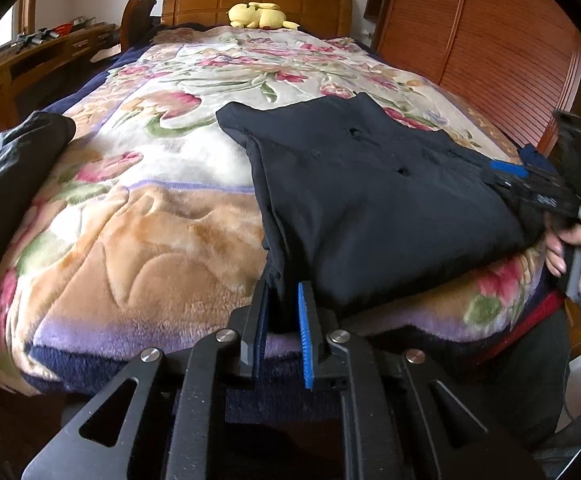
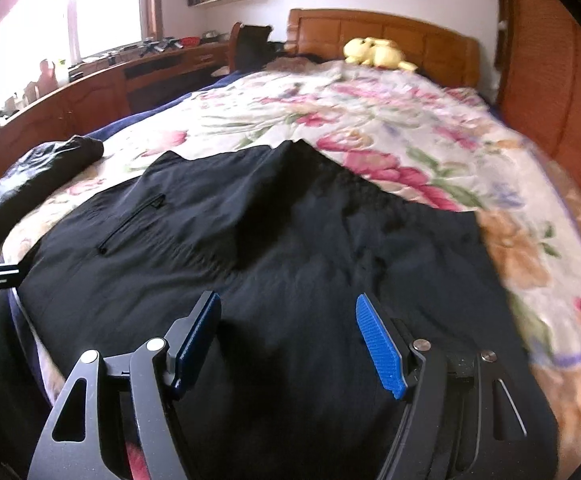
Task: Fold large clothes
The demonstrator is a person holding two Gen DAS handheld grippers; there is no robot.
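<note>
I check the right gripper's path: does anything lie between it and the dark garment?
Nothing visible does. The right gripper hangs open directly over the garment, with only bare cloth between its fingers.

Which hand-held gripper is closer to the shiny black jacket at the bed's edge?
Left. The left hand-held gripper pinches the dark garment beside the shiny black jacket; the right hand-held gripper is farther away.

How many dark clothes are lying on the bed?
2: the dark garment at the bed's near edge, under the claws, and a dark bundle at its left edge. More could be hidden.
</note>
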